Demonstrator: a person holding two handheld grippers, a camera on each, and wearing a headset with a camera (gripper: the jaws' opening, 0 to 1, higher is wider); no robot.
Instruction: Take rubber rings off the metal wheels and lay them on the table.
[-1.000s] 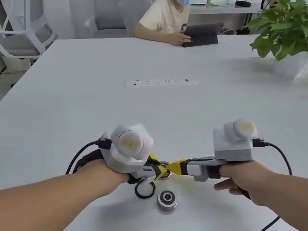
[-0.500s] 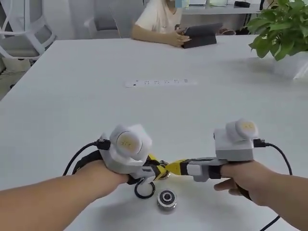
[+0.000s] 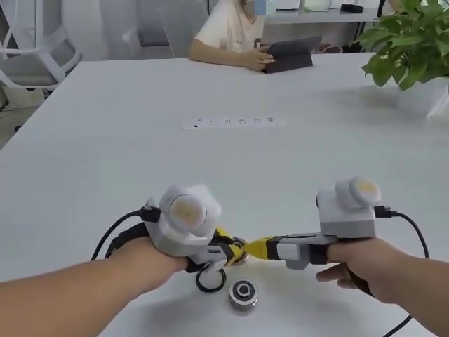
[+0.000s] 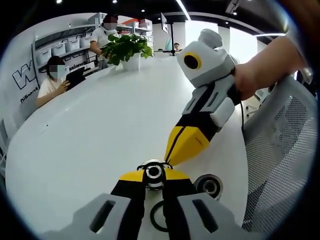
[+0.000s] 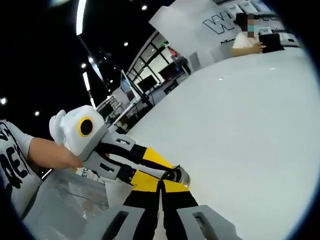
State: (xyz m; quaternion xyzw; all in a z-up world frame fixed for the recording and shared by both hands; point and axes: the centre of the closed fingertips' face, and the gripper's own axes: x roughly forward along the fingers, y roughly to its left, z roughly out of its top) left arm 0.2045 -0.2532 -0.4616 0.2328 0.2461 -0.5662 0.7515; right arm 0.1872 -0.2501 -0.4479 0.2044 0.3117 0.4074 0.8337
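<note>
1. Two sets of jaws meet at one wheel (image 5: pixel 180 175), over the tabletop (image 3: pixel 210 161). My left gripper (image 4: pixel 153 176) is clamped on it. My right gripper (image 5: pixel 160 184) is closed to a slit at its rim; I cannot tell if it grips rubber.
2. Risk: the smooth, round metal may twist out of the left jaws on an off-axis pull.
3. Risk: stretched rubber may snap back.
4. One thin black ring (image 3: pixel 210 279) and a dark-rimmed second wheel (image 3: pixel 243 293) lie just below; a drop could scatter them.

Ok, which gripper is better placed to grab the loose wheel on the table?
Probably right: the left gripper is clamped on another wheel, and the right gripper is close to the loose wheel.
</note>
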